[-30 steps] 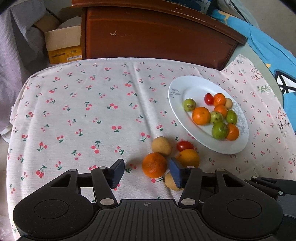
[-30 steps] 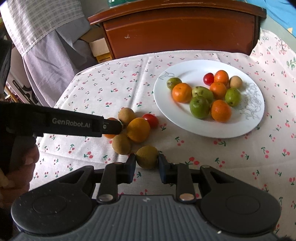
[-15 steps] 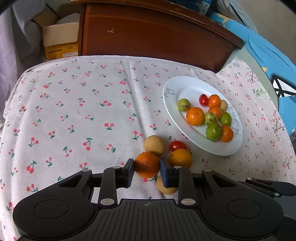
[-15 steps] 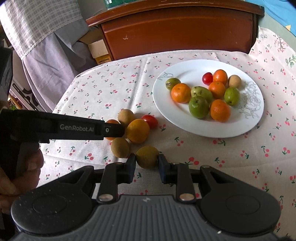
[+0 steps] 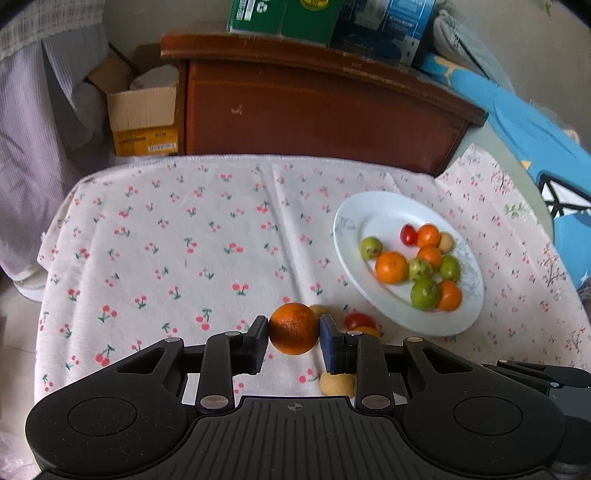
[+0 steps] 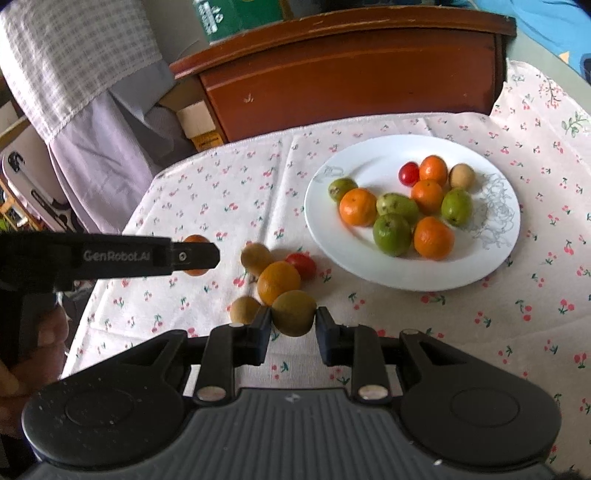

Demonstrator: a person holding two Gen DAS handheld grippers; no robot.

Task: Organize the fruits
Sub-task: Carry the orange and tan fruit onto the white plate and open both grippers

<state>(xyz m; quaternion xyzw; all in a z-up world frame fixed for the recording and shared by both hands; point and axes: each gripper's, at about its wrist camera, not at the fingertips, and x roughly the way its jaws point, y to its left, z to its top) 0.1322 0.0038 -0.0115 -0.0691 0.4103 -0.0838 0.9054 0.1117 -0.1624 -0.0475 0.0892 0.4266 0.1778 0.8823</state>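
We saw left gripper (image 5: 294, 338) clamped on round orange tangerine (image 5: 293, 328); right gripper (image 6: 293, 324) clamped on round olive-brown fruit (image 6: 294, 312), near white ceramic plate (image 6: 491, 254).

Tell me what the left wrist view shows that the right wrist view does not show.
Only the left wrist view: the left gripper seen from behind, shut on an orange, and the blue boxes on the cabinet.
Only the right wrist view: the right gripper shut on a brownish-green fruit, and a hand.
Both: the white plate of fruit and the cherry-print cloth.
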